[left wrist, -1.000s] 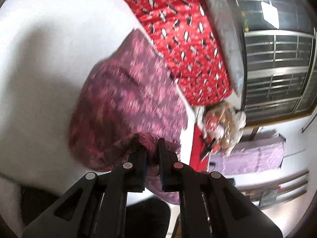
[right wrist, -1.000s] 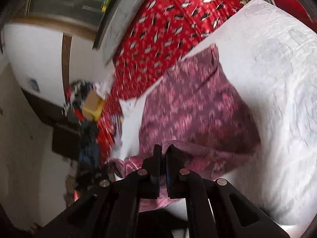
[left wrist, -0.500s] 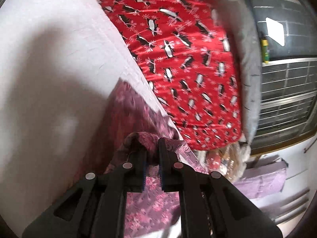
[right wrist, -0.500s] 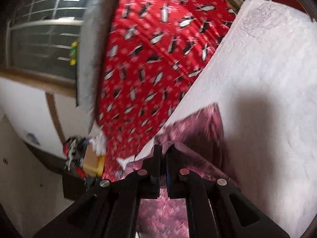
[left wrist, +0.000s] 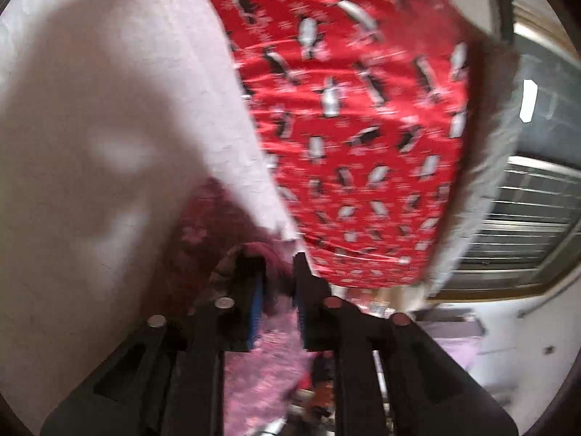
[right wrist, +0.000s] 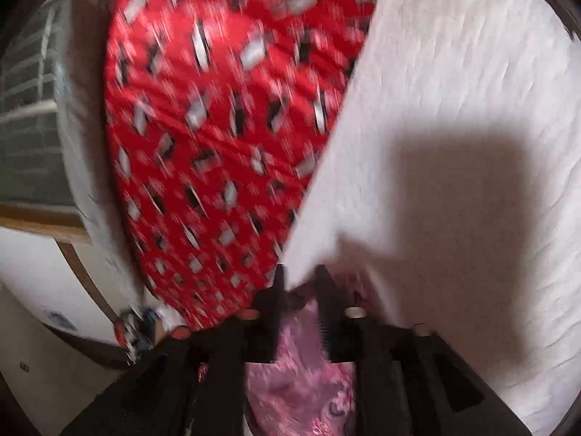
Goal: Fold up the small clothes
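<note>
Maroon-and-pink printed cloth, the small garment (left wrist: 214,239) to be folded, lies nearest each lens on the white quilted bed cover (left wrist: 109,116). Left wrist view: the left gripper (left wrist: 277,283) sits at 6 o'clock; its jaws are opening, a hem of the garment is between them, and the blue pads no longer press on it. Right wrist view: the right gripper (right wrist: 299,305) likewise sits at 6 o'clock, jaws opening, with the garment (right wrist: 301,370) between and below them and no grip visible; a corner of the bed cover (right wrist: 454,145) rises just beyond the tips. Both frames are blurred, so the exact lie of the folded edge cannot be told.

Handling, as judged: the fabric is thin, light and limp; it drapes, creases readily and will not hold a shape unless laid flat. Hold is best taken at hems or corners, one per gripper, so that a straight edge is carried.

Farther out, at 12 to 1 o'clock in the left view, a red penguin-print blanket (left wrist: 348,127) adjoins the bed cover; a barred window (left wrist: 526,210) lies beyond at 3 o'clock.
</note>
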### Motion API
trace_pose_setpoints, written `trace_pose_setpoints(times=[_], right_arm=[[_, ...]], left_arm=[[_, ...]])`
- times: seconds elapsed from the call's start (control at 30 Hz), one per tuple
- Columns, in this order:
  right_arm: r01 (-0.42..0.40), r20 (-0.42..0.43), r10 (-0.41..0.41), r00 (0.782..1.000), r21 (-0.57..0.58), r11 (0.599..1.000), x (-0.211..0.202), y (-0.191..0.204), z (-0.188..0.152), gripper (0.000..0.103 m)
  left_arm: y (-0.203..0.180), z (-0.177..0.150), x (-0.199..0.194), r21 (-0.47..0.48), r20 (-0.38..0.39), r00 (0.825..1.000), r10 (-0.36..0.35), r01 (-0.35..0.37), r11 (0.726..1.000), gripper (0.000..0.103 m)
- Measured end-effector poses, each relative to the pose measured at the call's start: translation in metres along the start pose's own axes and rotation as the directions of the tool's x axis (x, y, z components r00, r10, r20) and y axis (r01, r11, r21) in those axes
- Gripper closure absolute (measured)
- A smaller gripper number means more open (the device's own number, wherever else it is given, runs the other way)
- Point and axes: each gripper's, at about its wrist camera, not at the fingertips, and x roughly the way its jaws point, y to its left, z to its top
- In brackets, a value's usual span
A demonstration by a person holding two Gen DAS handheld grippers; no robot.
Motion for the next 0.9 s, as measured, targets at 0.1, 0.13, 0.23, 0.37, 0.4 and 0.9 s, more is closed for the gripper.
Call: trace_pose_setpoints(times=[0.1,0.13,0.23,0.37,0.4,0.9], right_arm=[[0.035,0.029,-0.034,0.999,-0.037,0.999,-0.017,0.005,0.004,0.066],[0.055,0.019,-0.054,0.998,-0.062,0.997,-0.019,0.007,0.003,0.066],[0.141,-0.005,-0.143,0.99,-0.163,0.977,-0.019,0.017,-0.006,0.065],[0.291,0.0,-0.308,0.951,-0.33,0.898,-0.002,0.03,-0.019,0.055],[0.33,0.017,-0.348,0.937,-0.365,0.871,0.003,0.032,-0.02,0.053],[0.372,0.095,-0.363,0.927,-0.361,0.855,0.044,0.022,-0.005,0.099]], left_arm=[[-0.01,0.012,-0.027,0.015,0.093,0.996,-0.011,0.01,1.0,0.05],[-0.011,0.015,-0.033,0.009,0.115,0.993,-0.019,0.018,1.0,0.045],[-0.026,0.009,-0.031,0.107,0.072,0.993,0.099,-0.106,0.989,0.045],[-0.035,-0.018,-0.009,0.298,-0.014,0.956,0.293,-0.276,0.914,0.045],[-0.031,-0.024,-0.003,0.326,-0.018,0.941,0.339,-0.315,0.891,0.045],[-0.001,0.0,0.006,0.268,0.168,0.891,0.422,-0.453,0.85,0.06]])
